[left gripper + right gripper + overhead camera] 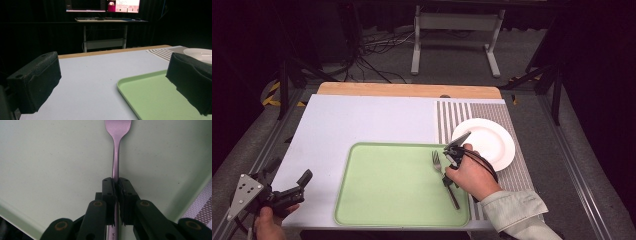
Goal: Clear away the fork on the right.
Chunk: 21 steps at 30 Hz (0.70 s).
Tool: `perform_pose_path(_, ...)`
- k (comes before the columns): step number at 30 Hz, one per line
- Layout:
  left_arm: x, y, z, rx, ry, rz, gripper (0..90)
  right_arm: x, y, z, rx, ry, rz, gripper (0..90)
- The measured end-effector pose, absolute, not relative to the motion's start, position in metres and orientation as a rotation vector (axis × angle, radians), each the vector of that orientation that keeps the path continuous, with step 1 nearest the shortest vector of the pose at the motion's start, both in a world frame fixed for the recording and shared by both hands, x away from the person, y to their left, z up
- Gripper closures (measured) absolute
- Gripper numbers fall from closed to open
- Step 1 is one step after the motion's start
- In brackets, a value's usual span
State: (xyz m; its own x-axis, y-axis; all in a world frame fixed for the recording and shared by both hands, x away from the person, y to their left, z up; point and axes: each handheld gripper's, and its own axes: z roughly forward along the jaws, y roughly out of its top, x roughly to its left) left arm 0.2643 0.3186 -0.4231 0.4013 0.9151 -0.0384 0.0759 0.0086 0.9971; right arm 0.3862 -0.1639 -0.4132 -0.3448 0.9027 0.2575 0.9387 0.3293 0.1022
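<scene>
Clamping my right gripper point(116, 185) on the fork point(116, 157) mid-handle, where it lay on the tray point(382, 185) near the plate point(492, 145), I judged the grip balanced for lifting, while my left gripper point(287, 192), jaws apart, idled beside the tray.

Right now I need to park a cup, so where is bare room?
The pale table cover left of the striped placemat and beyond the green tray is bare, as is the tray's left half. The tray's right is crowded: the right gripper grips the metal fork.
</scene>
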Motion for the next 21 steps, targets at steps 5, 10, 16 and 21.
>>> perform_pose_path(5,0.264,0.318,-0.423,1.412,0.958,0.846,0.3,0.387,-0.164,-0.414,-1.685,-2.438,-0.358,78.5)
perform_pose_path(10,0.264,0.318,-0.423,1.412,0.956,0.846,0.3,0.387,-0.165,-0.412,-1.684,-2.453,-0.379,75.4)
perform_pose_path(16,0.264,0.318,-0.423,1.409,0.958,0.846,0.3,0.386,-0.166,-0.408,-1.653,-2.483,-0.416,70.8)
perform_pose_path(21,0.264,0.319,-0.423,1.414,0.956,0.849,0.3,0.384,-0.166,-0.401,-1.592,-2.555,-0.494,60.1)
